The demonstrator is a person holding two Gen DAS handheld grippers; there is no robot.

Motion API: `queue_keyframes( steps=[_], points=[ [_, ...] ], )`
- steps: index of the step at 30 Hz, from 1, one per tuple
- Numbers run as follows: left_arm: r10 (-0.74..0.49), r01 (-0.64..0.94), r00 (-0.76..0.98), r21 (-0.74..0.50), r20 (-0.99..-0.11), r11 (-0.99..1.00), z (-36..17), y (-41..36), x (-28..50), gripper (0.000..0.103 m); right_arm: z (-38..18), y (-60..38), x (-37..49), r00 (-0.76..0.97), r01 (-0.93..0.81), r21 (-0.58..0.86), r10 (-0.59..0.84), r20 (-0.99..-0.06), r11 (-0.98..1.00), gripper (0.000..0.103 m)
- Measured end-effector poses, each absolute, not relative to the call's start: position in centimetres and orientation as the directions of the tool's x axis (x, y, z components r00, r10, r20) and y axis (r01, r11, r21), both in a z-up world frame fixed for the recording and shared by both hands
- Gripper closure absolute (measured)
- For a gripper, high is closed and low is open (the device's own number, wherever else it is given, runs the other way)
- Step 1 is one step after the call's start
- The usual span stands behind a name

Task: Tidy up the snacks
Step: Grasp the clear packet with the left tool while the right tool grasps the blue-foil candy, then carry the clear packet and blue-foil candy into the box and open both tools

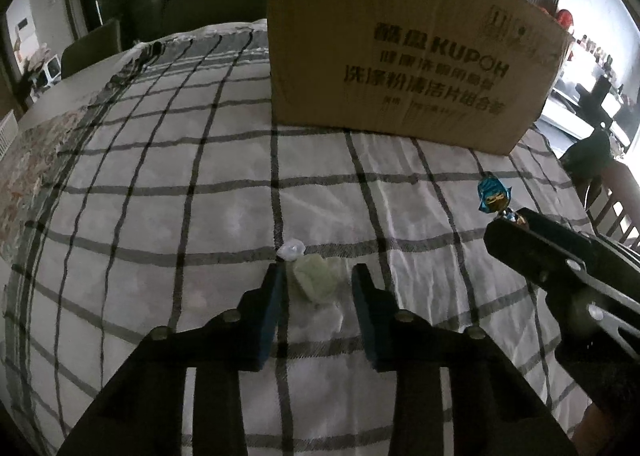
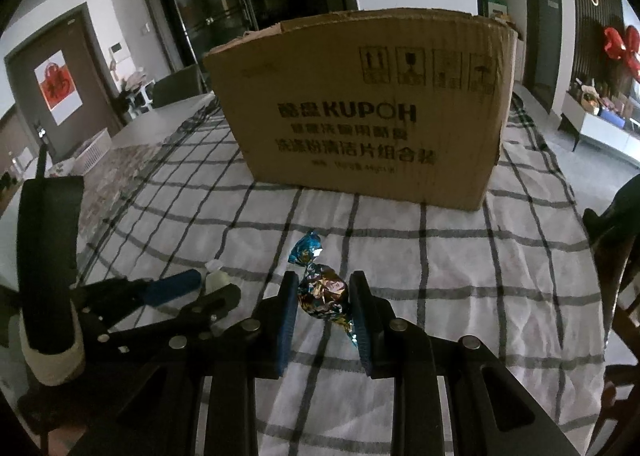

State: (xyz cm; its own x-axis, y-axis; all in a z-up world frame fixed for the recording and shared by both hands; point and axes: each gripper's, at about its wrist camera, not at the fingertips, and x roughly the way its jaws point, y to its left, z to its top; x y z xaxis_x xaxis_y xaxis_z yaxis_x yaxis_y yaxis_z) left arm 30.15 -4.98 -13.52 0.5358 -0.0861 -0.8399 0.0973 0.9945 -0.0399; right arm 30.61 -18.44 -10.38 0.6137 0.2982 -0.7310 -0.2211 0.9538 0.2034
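Before the box (image 2: 360,116), right fingers (image 2: 324,296) pinch a blue candy (image 2: 320,288) — left fingers (image 1: 316,288) straddle a pale one (image 1: 316,280), gap visible.

checked cloth (image 2: 460,276) – white with dark grid, covers the table | patterned mat (image 1: 36,160) – at 9 o'clock, part under the cloth edge | door with red paper-cut (image 2: 56,86) at 10 o'clock | glass doors (image 2: 208,4) at 11 o'clock | red bow (image 2: 622,46) on slatted wall at 2 o'clock | low cabinet (image 2: 600,128) at 3 o'clock
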Motion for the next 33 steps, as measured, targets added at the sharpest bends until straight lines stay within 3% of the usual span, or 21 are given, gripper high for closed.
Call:
queue_keyframes(
  steps=[2,16,33],
  points=[
    [-0.073,0.094,0.542,-0.026,-0.837,0.995,-13.6,-5.1,30.2,0.078,-10.6,-18.5,30.6,0.610,-0.222,0.211,0.305,-0.732,0.952,0.076],
    [-0.110,0.120,0.586,-0.049,-0.803,0.992,-11.0,-4.4,28.9,0.078,-10.4,-18.1,30.2,0.597,-0.242,0.248,0.346,-0.724,0.938,0.076],
    [-0.177,0.199,0.717,-0.046,-0.674,0.979,-2.4,-4.9,28.4,0.079,-3.3,-19.3,29.5,0.716,-0.241,0.209,0.319,-0.621,0.948,0.076]
  ],
)
